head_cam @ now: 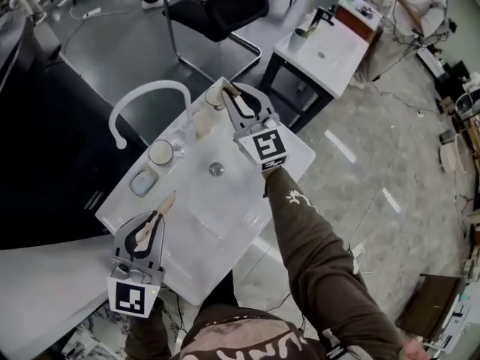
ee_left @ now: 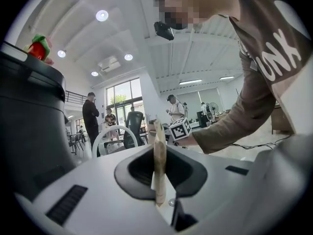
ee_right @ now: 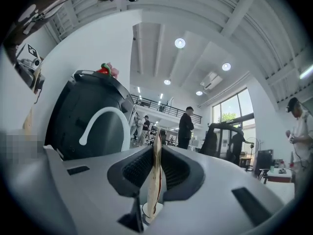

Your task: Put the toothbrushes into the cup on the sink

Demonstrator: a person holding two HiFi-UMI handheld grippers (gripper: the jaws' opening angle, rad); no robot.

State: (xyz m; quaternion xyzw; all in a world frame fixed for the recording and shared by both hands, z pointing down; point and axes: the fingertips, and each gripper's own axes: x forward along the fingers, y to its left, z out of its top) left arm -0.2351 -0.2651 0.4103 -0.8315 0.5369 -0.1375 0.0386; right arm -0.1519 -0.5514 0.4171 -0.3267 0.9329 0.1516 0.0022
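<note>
My left gripper [head_cam: 152,220] hovers over the near left corner of the white sink [head_cam: 247,193], shut on a pale wooden toothbrush [head_cam: 163,205] whose tip points toward the basin. In the left gripper view that toothbrush [ee_left: 159,155] stands upright between the closed jaws. My right gripper [head_cam: 231,96] is at the sink's far corner, shut on a second wooden toothbrush [ee_right: 156,170]. Its tip hangs next to a pale cup [head_cam: 213,97]. A round white rim [ee_right: 149,210] shows just below the right jaws. Another round cup [head_cam: 160,153] stands on the left rim near the faucet.
A white arched faucet [head_cam: 150,96] rises at the sink's back left. A grey soap dish [head_cam: 142,182] lies by the cup, and the drain [head_cam: 216,169] is mid-basin. A black chair [head_cam: 217,10] and a second sink table [head_cam: 322,51] stand beyond. People stand in the room's background.
</note>
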